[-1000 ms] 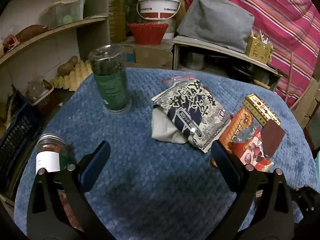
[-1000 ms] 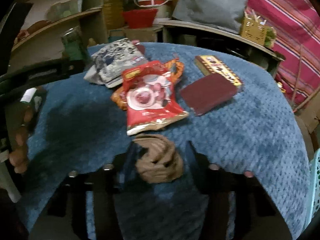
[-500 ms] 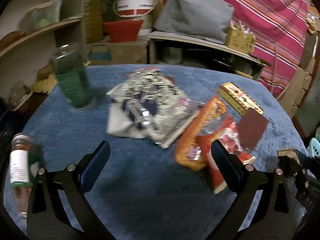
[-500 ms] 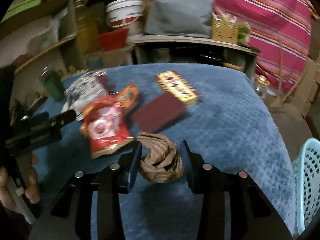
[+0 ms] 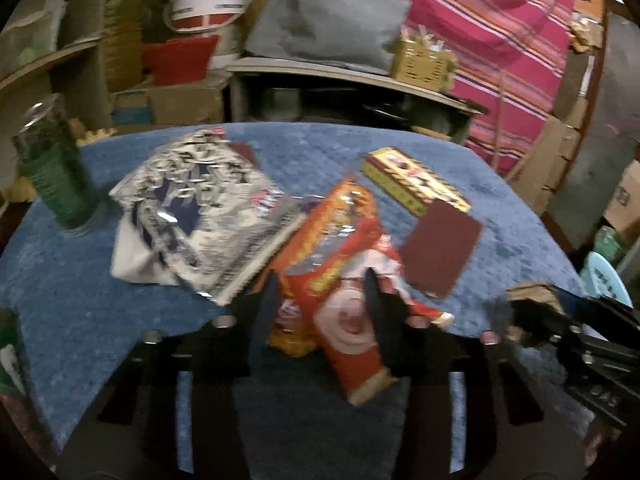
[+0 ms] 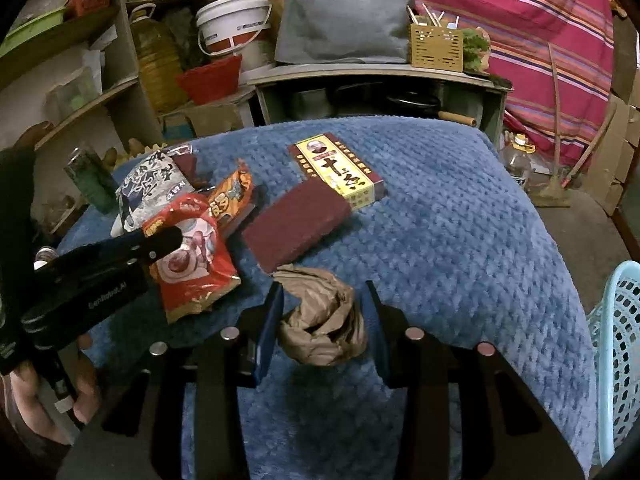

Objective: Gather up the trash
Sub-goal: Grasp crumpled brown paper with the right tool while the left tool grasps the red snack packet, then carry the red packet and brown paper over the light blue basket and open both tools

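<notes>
My right gripper (image 6: 322, 320) is shut on a crumpled brown paper ball (image 6: 324, 326), held over the blue quilted table (image 6: 440, 220). My left gripper (image 5: 320, 300) has closed around the red snack bag (image 5: 344, 320), which overlaps an orange snack bag (image 5: 336, 220); the right wrist view shows the left gripper (image 6: 160, 240) on the red bag (image 6: 192, 268). A black-and-white printed bag (image 5: 196, 208) lies to the left. A light-blue plastic basket (image 6: 620, 340) stands off the table's right edge.
A yellow-and-maroon box (image 6: 340, 168) and its maroon sleeve (image 6: 296, 224) lie mid-table. A green jar (image 5: 52, 176) stands at the table's left. Shelves, a white bucket (image 6: 232, 24), a grey bag (image 6: 344, 16) and a low bench stand behind.
My left gripper moved right over the snack bags and its fingers closed in from wide open onto the red bag. My right gripper swung right with the paper ball, bringing the basket into view.
</notes>
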Available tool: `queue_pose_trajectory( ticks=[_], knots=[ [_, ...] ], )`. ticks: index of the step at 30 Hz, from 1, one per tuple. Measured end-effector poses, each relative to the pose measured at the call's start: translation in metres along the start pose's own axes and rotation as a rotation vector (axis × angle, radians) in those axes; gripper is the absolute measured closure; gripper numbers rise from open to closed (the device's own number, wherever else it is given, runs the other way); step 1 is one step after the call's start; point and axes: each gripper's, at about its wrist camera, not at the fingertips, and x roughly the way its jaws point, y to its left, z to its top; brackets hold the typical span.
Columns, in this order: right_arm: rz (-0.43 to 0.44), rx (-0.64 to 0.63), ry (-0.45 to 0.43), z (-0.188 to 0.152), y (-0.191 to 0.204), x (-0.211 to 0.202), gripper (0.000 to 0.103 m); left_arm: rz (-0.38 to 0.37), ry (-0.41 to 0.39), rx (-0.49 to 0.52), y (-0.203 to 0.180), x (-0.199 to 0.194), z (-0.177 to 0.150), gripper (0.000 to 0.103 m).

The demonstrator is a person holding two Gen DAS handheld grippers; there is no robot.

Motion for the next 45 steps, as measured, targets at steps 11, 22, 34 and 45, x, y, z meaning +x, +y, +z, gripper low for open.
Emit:
queue_pose_trajectory(
  ticks=[11, 22, 34, 45],
  knots=[
    [-0.002, 0.002, 0.0, -0.001, -0.001, 0.001, 0.063, -0.004, -0.022, 0.045, -0.012, -0.007, -0.007, 0.095],
    [-0.023, 0.023, -0.081, 0.007, -0.021, -0.037, 0.063, 0.068, -0.065, 0.048, -0.021, -0.047, -0.01, 0.096],
    [-0.216, 0.092, -0.133, -0.022, -0.147, -0.131, 0.063, -0.037, -0.097, 0.144, -0.138, -0.088, -0.006, 0.096],
    [-0.389, 0.229, -0.157, -0.063, -0.277, -0.201, 0.063, -0.241, -0.079, 0.284, -0.302, -0.08, -0.027, 0.096]
  ],
)
